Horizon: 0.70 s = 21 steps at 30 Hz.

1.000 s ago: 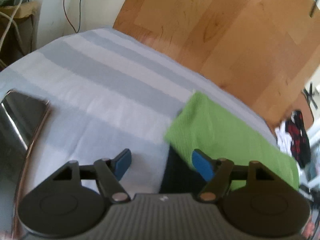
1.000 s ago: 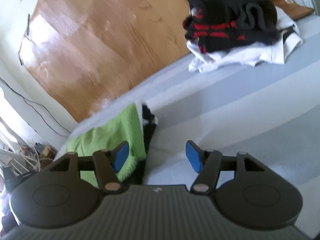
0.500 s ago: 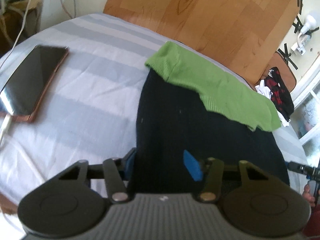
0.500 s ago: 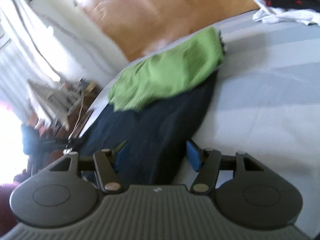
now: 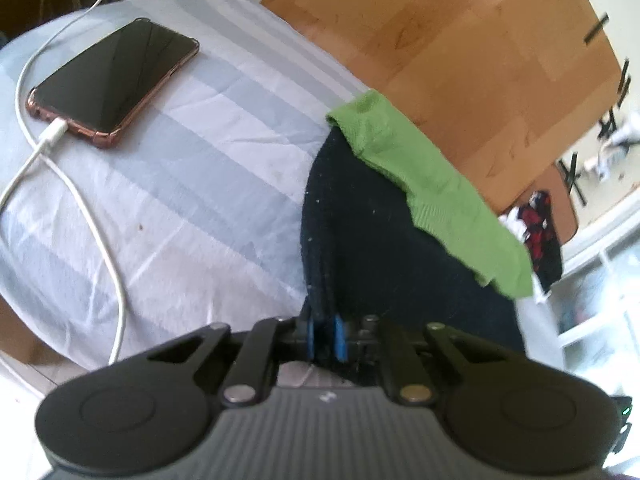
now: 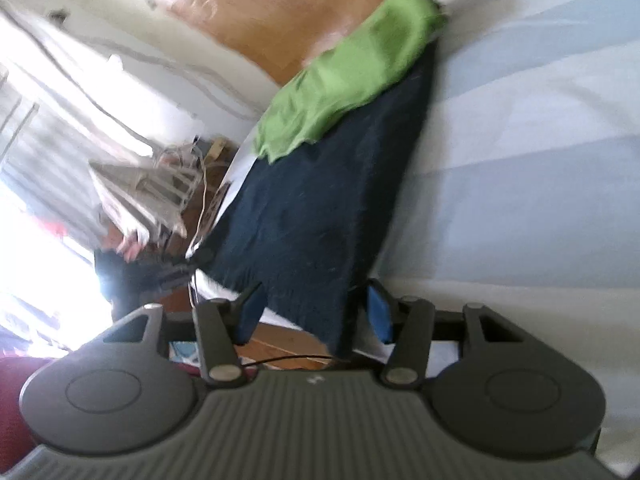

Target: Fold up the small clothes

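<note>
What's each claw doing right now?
Left claw: closed on the dark garment's edge.
Right claw: open, just been closing, garment corner between.

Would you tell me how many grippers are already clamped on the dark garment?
1: the left gripper pinches the dark garment's near corner; the right gripper, jaws just closing, straddles the other corner without pressing.

Both cameras sit just behind their own fingers, angled down and close over the striped bed (image 5: 208,184). The left wrist view looks along the dark garment (image 5: 384,240) from one near corner, the right wrist view from the other. They share that garment (image 6: 320,200), the green cloth (image 5: 432,184) (image 6: 352,76) and the wooden board (image 5: 460,40) beyond.
</note>
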Each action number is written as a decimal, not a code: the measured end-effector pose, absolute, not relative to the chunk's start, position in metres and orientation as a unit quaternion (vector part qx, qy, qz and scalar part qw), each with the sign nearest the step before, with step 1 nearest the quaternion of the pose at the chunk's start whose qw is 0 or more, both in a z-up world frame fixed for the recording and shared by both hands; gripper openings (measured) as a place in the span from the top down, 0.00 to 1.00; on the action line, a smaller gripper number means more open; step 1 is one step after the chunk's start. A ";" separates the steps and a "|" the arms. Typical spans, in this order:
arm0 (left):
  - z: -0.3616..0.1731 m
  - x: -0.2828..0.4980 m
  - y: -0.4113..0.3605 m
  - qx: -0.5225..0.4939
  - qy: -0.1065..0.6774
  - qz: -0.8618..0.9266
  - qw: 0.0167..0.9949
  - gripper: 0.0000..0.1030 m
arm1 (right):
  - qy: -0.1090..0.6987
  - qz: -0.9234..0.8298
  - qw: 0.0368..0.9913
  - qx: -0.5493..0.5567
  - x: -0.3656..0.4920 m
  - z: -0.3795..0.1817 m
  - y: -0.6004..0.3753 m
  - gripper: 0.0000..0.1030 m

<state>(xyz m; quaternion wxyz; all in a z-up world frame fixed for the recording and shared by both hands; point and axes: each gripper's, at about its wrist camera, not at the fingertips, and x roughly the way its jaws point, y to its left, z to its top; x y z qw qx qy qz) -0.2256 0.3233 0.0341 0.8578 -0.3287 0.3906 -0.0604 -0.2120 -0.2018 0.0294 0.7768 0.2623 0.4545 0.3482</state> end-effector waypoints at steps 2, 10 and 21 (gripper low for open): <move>0.038 -0.226 0.325 -0.332 0.383 -0.061 0.860 0.92 | 0.469 0.347 0.770 0.259 -0.207 0.024 -0.197 0.90; 0.079 -0.195 0.332 -0.356 0.320 -0.100 0.872 0.93 | 0.393 0.365 0.802 0.264 -0.174 0.070 -0.210 0.90; 0.114 -0.007 0.290 -0.307 0.313 0.028 0.898 0.43 | 0.347 0.126 0.895 0.250 -0.045 0.087 -0.223 0.30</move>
